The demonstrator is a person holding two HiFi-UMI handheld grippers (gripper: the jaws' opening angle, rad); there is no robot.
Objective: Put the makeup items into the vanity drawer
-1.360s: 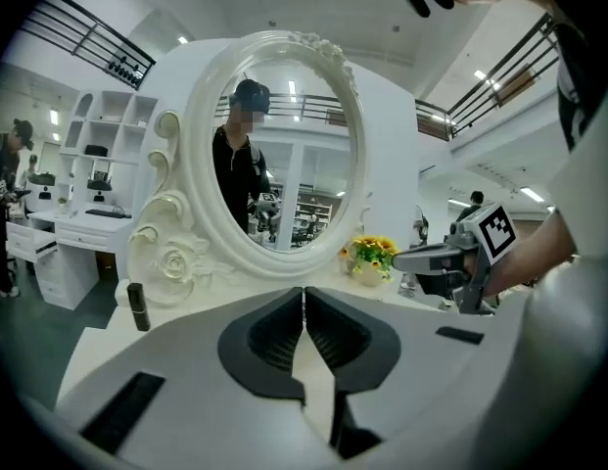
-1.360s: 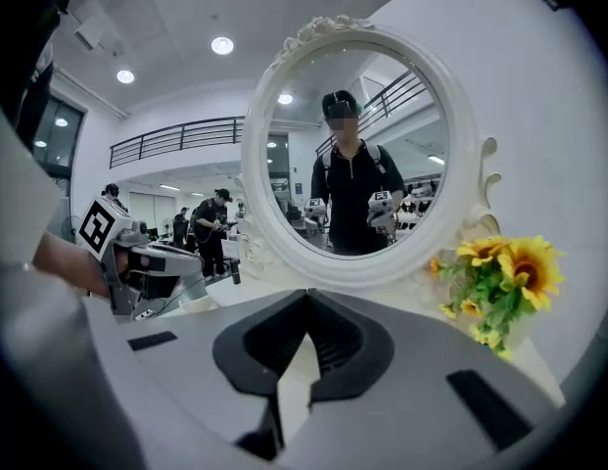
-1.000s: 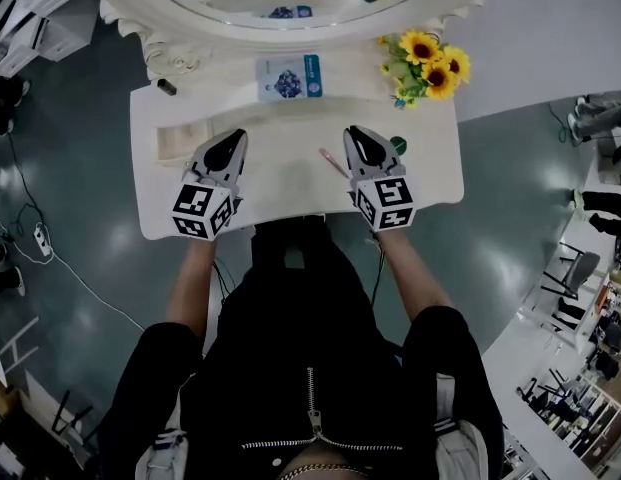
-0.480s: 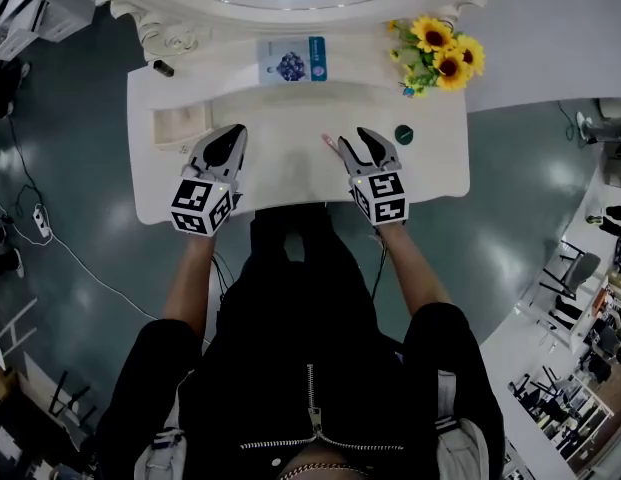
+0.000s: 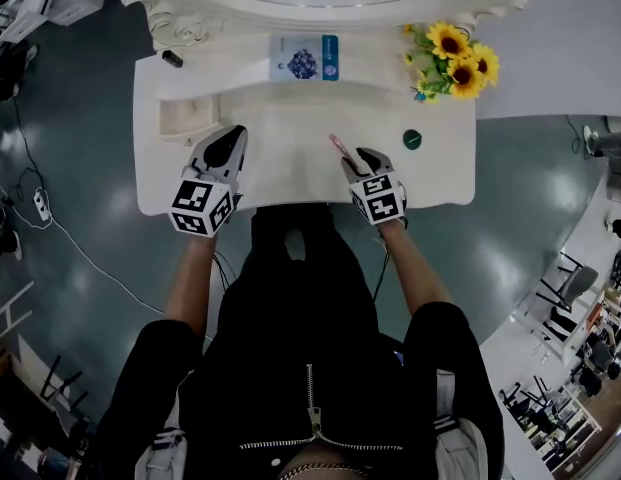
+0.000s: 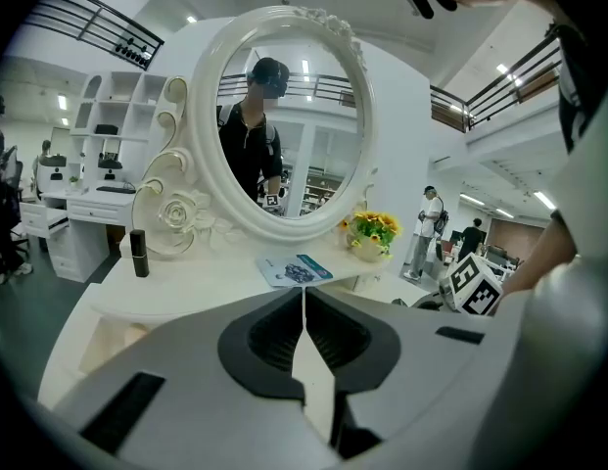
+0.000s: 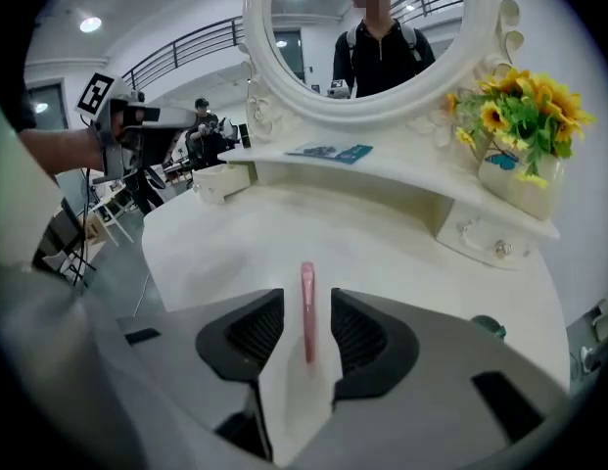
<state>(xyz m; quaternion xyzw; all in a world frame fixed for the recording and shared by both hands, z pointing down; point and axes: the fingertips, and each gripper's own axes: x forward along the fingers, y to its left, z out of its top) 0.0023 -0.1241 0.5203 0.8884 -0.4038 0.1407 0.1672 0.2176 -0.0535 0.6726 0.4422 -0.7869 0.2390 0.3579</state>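
Note:
A slim pink makeup pencil (image 5: 339, 148) lies on the white vanity top (image 5: 280, 168). In the right gripper view the pencil (image 7: 307, 282) lies between the jaws of my right gripper (image 7: 307, 299), which stand open, with a gap on each side of it. From the head view, my right gripper (image 5: 360, 158) sits near the front edge, right of centre. My left gripper (image 5: 232, 134) is shut and empty, just right of the open drawer (image 5: 184, 120); its tips (image 6: 304, 296) meet. A green round compact (image 5: 413, 139) lies to the right. A black lipstick (image 5: 172, 58) stands at the back left.
A blue-and-white booklet (image 5: 305, 65) lies on the raised shelf below the oval mirror (image 6: 284, 116). A vase of sunflowers (image 5: 458, 61) stands at the back right. A small closed drawer with a knob (image 7: 480, 239) sits under the shelf on the right.
My right gripper's jaws have opened and it has lined up so that the pink pencil lies between them. The left gripper has stayed put and shut.

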